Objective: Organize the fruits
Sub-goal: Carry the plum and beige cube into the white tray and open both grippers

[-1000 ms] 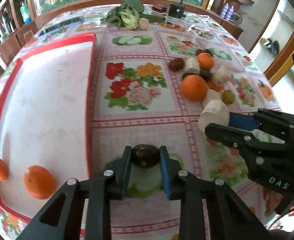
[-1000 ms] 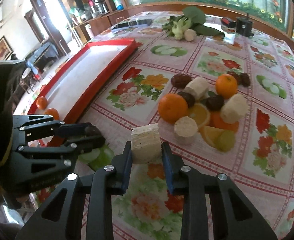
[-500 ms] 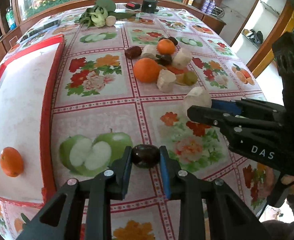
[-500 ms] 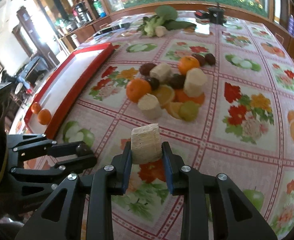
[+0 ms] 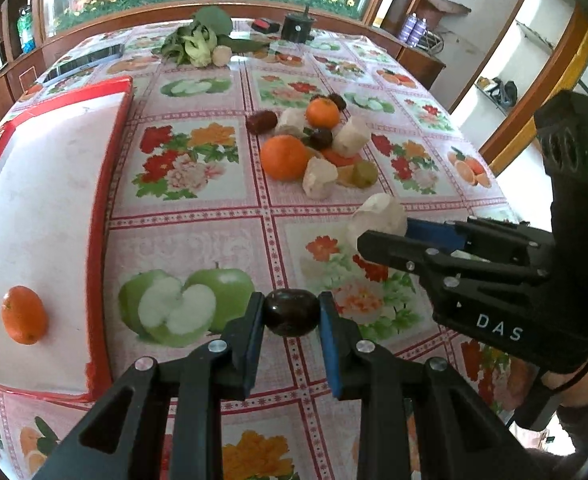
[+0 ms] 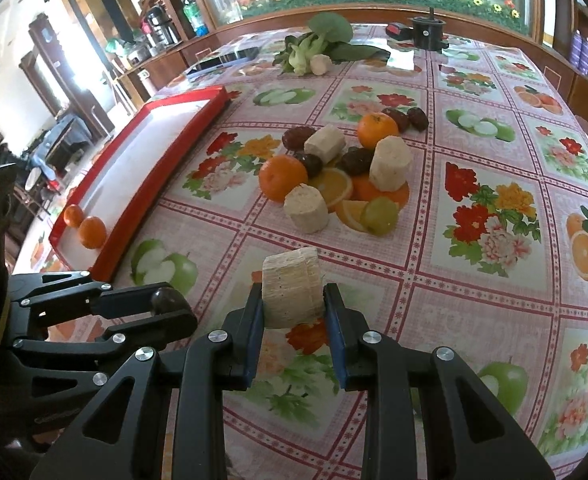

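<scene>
The left gripper (image 5: 291, 312) clamped a dark round fruit (image 5: 291, 312) above the tablecloth (image 5: 198, 216), beside the red-rimmed tray (image 5: 98, 248). The right gripper (image 6: 292, 304) gripped a pale sugarcane chunk (image 6: 292, 286) near the fruit pile (image 6: 333, 176).

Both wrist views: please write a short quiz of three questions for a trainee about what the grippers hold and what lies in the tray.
1. True or false: the left gripper is shut on a dark round fruit.
2. What does the right gripper hold? A) an orange B) a pale ribbed chunk C) nothing
3. Which kind of fruit already lies in the red tray?

Key:
1. True.
2. B.
3. Oranges; two show in the right wrist view.
</scene>
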